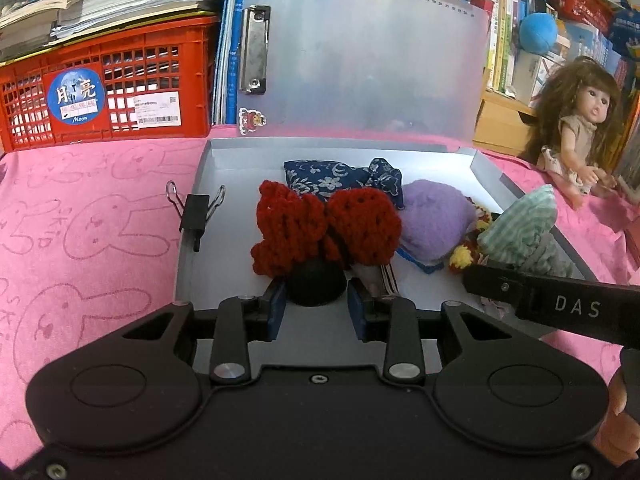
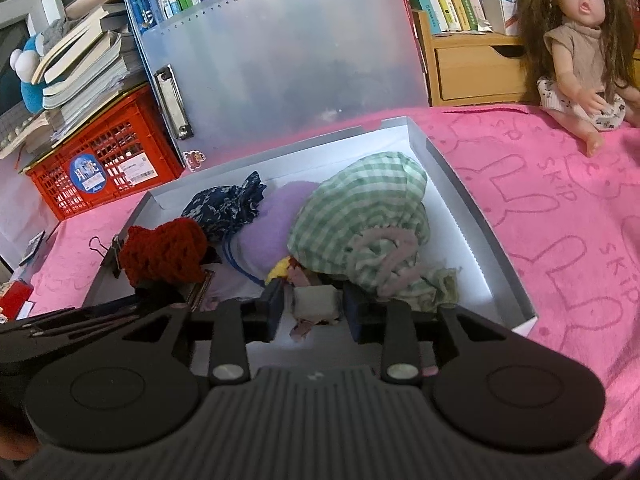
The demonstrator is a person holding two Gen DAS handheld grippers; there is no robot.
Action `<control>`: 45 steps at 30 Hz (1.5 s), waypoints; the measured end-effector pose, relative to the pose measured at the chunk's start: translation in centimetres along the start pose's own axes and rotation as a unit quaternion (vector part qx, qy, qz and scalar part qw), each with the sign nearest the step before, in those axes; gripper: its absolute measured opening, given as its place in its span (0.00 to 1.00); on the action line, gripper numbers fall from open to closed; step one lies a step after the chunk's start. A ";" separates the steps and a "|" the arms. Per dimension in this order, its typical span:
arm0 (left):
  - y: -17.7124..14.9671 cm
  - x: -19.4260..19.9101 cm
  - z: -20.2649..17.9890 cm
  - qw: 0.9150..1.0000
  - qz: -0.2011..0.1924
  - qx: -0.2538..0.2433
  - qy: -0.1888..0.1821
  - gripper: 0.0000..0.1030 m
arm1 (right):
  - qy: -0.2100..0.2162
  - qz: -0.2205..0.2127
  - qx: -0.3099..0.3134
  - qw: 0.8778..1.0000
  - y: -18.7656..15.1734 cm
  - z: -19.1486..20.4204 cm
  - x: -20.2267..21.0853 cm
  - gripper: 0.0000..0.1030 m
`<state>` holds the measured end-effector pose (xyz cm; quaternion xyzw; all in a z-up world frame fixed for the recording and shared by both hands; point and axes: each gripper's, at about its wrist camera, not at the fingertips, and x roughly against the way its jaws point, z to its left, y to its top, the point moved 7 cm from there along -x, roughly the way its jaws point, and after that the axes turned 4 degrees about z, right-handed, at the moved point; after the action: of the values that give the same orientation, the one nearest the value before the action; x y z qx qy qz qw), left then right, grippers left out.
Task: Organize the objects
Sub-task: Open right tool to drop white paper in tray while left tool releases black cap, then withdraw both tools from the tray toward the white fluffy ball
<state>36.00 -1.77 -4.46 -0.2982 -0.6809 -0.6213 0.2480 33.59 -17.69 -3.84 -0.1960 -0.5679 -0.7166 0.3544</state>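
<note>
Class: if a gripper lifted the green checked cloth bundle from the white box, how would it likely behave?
The green checked bundle looks soft and creased, so it would probably sag and deform. Its loose folds suggest it may unfurl. Being cloth, it seems unlikely to roll or break.

Left gripper (image 1: 316,300) around black base of red crochet piece (image 1: 326,228).

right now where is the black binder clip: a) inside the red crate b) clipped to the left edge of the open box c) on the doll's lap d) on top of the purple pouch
b: the binder clip grips the left wall of the box, apart from the purple pouch and far from the doll.
</note>
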 end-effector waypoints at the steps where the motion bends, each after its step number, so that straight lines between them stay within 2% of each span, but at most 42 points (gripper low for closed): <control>1: 0.0 0.1 -0.1 1.000 0.000 -0.002 -0.001 0.36 | 0.003 0.000 0.000 1.000 0.0 0.1 0.0 0.60; 4: -0.1 0.5 -0.5 1.000 -0.005 -0.008 -0.008 0.45 | 0.013 0.001 0.001 1.000 -0.1 0.4 0.2 0.69; 8: 0.2 1.5 -0.4 1.000 -0.017 -0.010 -0.002 0.56 | 0.015 0.001 -0.003 1.000 -0.2 0.5 0.5 0.71; 13: 0.4 2.7 0.0 1.000 -0.026 -0.004 -0.012 0.66 | 0.030 -0.004 -0.011 0.999 -0.1 0.3 1.6 0.79; 25: 0.0 6.6 0.1 0.999 -0.040 -0.001 -0.036 0.76 | 0.051 -0.021 0.000 0.998 -0.6 0.8 4.8 0.87; 39: -2.4 11.6 -0.9 0.995 -0.063 -0.030 -0.064 0.79 | 0.061 -0.056 0.039 0.996 -2.3 1.5 9.8 0.93; 45: -4.2 12.8 -1.3 0.995 -0.058 -0.041 -0.075 0.79 | 0.061 -0.067 0.064 0.994 -3.5 1.8 11.5 0.97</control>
<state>23.99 -2.02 1.82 -0.3137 -0.6873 -0.6383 0.1476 23.02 -18.86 2.16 -0.0907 -0.6021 -0.7111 0.3516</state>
